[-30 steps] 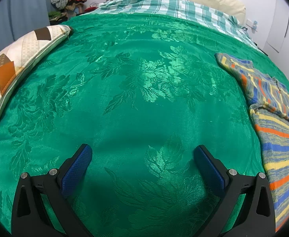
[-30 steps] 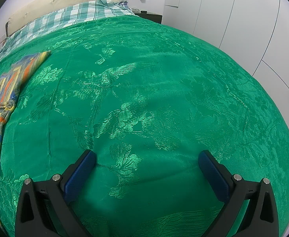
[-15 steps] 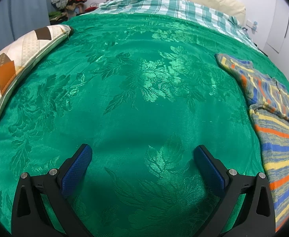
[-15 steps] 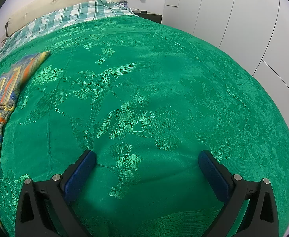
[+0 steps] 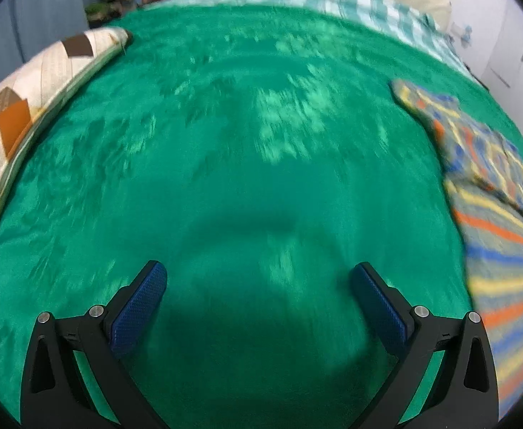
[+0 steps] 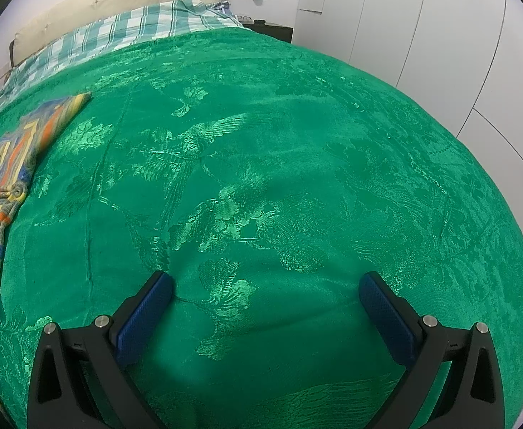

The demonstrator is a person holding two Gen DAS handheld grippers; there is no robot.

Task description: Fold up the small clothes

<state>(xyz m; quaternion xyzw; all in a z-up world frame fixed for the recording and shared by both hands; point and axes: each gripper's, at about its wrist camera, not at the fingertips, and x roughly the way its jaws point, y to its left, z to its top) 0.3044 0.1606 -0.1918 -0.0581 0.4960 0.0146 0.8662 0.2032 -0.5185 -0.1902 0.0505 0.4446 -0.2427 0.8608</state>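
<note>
Nothing is being held by the left gripper (image 5: 258, 279) or the right gripper (image 6: 265, 287), each being kept wide apart over the green bedspread (image 6: 297, 164), whose weave is being smeared by blur in the left view. Well off to the left gripper's right side, the striped garment (image 5: 494, 214) is being shown lying on the bedspread, seemingly partly folded. A patchwork pillow (image 5: 29, 107) is being seen at the far left edge.
</note>
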